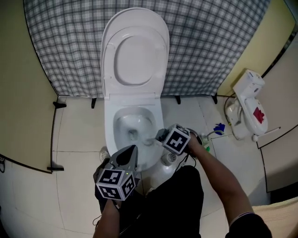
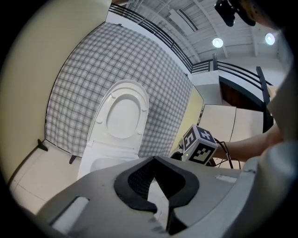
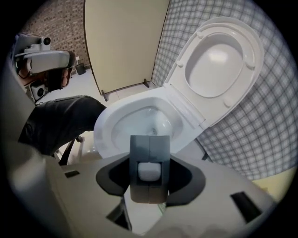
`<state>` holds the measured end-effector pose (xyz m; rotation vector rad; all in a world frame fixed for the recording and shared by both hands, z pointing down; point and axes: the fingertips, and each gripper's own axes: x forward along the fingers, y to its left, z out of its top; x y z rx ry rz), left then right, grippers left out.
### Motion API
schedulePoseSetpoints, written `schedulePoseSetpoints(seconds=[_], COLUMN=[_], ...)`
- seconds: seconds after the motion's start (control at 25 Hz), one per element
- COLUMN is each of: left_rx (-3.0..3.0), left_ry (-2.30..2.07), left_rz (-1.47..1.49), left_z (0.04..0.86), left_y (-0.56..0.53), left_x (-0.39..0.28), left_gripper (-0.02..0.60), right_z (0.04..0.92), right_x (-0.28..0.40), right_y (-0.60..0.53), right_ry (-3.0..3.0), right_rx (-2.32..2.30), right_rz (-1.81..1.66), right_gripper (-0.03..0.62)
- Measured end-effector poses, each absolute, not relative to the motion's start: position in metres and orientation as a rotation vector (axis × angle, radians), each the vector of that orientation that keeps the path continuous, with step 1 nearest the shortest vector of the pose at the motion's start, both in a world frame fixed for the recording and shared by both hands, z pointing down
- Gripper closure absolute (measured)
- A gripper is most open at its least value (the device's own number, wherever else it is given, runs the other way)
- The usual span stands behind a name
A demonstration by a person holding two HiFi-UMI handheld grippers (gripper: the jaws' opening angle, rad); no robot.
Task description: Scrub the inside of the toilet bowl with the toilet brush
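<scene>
Right fingers (image 3: 138,153) around the toilet brush (image 3: 149,171)

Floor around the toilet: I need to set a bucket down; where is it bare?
Bare tiles lie left of the toilet, up to the beige partition. The right side is crowded: a blue object and a white appliance.

A toilet cubicle set inside a large hall. A white toilet (image 1: 109,130) with its lid (image 1: 136,56) raised stands on a pale tiled floor (image 1: 77,139), beside a beige partition wall (image 1: 18,79). A checked curtain (image 1: 209,42) hangs behind, and round lamps (image 2: 217,42) shine from a high ceiling (image 2: 186,14).
</scene>
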<state>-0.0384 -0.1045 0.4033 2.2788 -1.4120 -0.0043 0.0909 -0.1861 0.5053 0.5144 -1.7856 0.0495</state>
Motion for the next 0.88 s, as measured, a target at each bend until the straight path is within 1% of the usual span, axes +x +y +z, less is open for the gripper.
schedulePoseSetpoints(seconds=[0.2, 0.52, 0.68, 0.88], left_rx=[2.276, 2.243, 2.237, 2.243], left_ry=[-1.401, -1.430, -1.442, -1.430], left_rz=[-0.013, -0.022, -0.058, -0.067], left_z=[0.407, 0.407, 0.401, 0.402], left_y=[-0.104, -0.114, -0.117, -0.118], left_x=[-0.035, -0.050, -0.056, -0.043], left_gripper=[0.572, 0.572, 0.572, 0.572], right_z=[0.510, 0.568, 0.552, 0.517], right_x=[0.094, 0.071, 0.086, 0.111], right_y=[-0.189, -0.208, -0.217, -0.228], right_ry=[-1.705, -1.672, -1.641, -1.580], right_rx=[0.490, 0.510, 0.550, 0.587], right_rz=[0.001, 0.100, 0.075, -0.028], right_gripper=[0.395, 0.396, 0.396, 0.396])
